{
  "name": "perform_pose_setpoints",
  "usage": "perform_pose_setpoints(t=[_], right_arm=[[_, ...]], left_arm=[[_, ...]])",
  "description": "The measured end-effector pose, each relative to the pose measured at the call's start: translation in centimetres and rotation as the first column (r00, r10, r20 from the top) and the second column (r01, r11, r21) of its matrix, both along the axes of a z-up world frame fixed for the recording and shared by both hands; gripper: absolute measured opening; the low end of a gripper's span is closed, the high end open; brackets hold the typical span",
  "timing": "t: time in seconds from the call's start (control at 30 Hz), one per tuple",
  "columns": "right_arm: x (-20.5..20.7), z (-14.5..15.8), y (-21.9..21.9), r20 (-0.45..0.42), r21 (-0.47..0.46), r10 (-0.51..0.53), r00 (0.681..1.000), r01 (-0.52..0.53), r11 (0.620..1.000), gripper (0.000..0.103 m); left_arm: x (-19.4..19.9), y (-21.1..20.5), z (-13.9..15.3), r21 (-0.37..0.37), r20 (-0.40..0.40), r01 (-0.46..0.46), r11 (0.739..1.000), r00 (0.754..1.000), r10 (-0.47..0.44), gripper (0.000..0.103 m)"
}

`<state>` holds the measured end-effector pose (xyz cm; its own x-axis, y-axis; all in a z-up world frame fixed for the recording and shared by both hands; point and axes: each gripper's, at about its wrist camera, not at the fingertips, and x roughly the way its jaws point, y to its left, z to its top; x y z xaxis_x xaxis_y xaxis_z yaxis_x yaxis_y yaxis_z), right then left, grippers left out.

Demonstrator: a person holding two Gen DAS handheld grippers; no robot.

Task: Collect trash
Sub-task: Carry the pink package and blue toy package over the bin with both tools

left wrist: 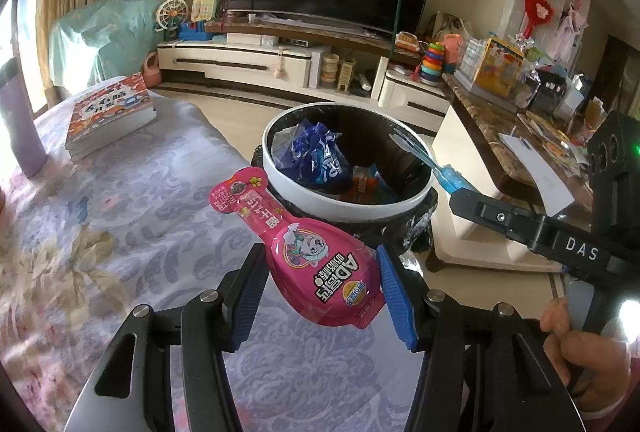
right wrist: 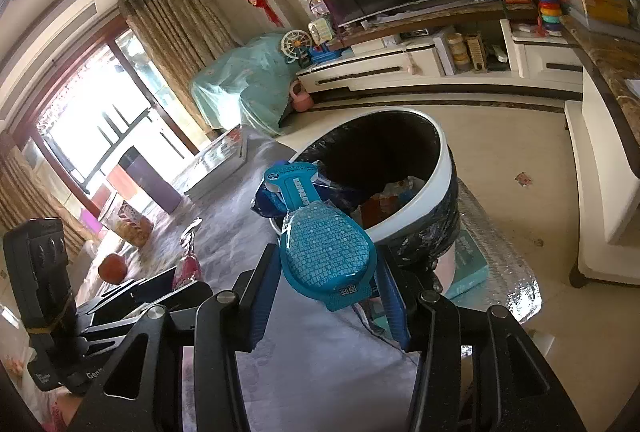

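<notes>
Left gripper (left wrist: 322, 292) fingers pinching pink spoon-shaped plastic packet (left wrist: 320, 264); right gripper (right wrist: 328, 292) fingers pinching blue spoon-shaped packet (right wrist: 326, 252) beside white-rimmed round bin (right wrist: 446, 167).

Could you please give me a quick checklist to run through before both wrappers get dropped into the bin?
1. Left tongs grip the pink wrapper: ok.
2. Right tongs grip the blue wrapper: ok.
3. Blue wrapper's tip is over the bin opening: ok.
4. Pink wrapper over the opening: not ok, short of the rim.
5. Room left in the bin: ok.
6. Tongs clear of each other: ok.
</notes>
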<state>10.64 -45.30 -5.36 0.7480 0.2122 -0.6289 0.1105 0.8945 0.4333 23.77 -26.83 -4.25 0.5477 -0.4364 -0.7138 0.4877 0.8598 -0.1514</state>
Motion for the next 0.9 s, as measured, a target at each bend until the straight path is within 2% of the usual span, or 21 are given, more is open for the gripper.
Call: perform_pose_setpoints(t=[0.9], right_arm=[[1.7,0.7,-1.7,0.004,-0.029,-0.014,1.0,0.014,0.999,0.048]], left_arm=[[2.4,-2.9,0.4,0.013,0.019,0.034,0.999,0.999,-0.034,0.054]])
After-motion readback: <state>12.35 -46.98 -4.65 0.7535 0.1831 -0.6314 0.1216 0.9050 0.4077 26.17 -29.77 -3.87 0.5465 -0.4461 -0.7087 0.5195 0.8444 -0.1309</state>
